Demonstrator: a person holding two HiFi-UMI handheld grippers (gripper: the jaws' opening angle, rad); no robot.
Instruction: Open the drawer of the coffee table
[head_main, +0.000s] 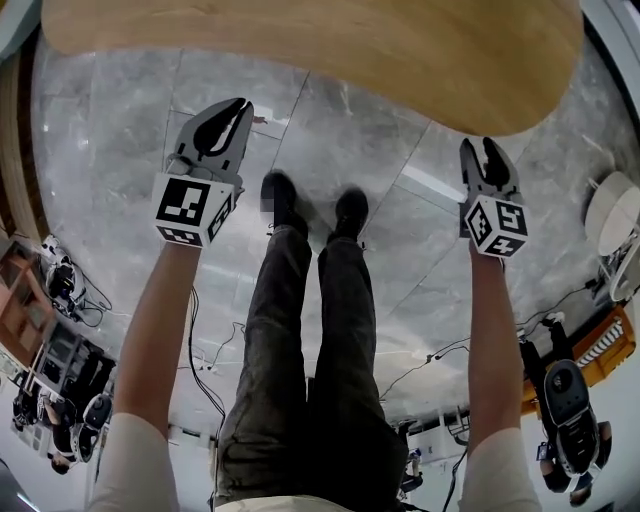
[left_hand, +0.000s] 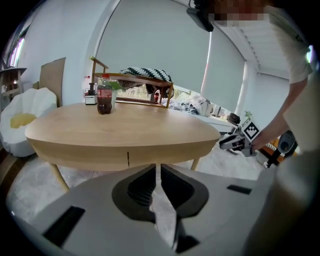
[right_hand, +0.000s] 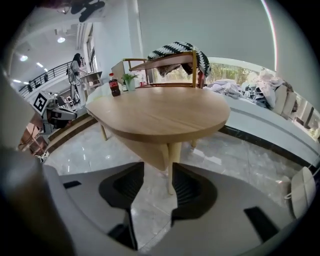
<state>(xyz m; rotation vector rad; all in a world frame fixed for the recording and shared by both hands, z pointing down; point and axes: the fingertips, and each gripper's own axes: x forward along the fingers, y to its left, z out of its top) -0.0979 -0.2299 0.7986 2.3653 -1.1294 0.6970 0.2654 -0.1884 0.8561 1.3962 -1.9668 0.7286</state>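
Note:
The coffee table (head_main: 330, 50) is an oval of light wood and fills the top of the head view. In the left gripper view a thin vertical seam (left_hand: 128, 159) cuts the band under the table top (left_hand: 125, 125), and the band lies flush. My left gripper (head_main: 243, 103) hangs above the marble floor just short of the table's edge, jaws shut and empty (left_hand: 156, 172). My right gripper (head_main: 481, 146) hangs to the right, also short of the edge. Its jaws stand open with nothing between them (right_hand: 152, 170), pointed at the table leg (right_hand: 172, 160).
A cola bottle (left_hand: 104, 95) and a small plant (right_hand: 130, 80) stand on the far part of the table top. Behind it is a wooden chair with a striped blanket (right_hand: 180, 52). The person's legs and shoes (head_main: 310, 215) are between the grippers. Cables and equipment (head_main: 60, 290) lie around.

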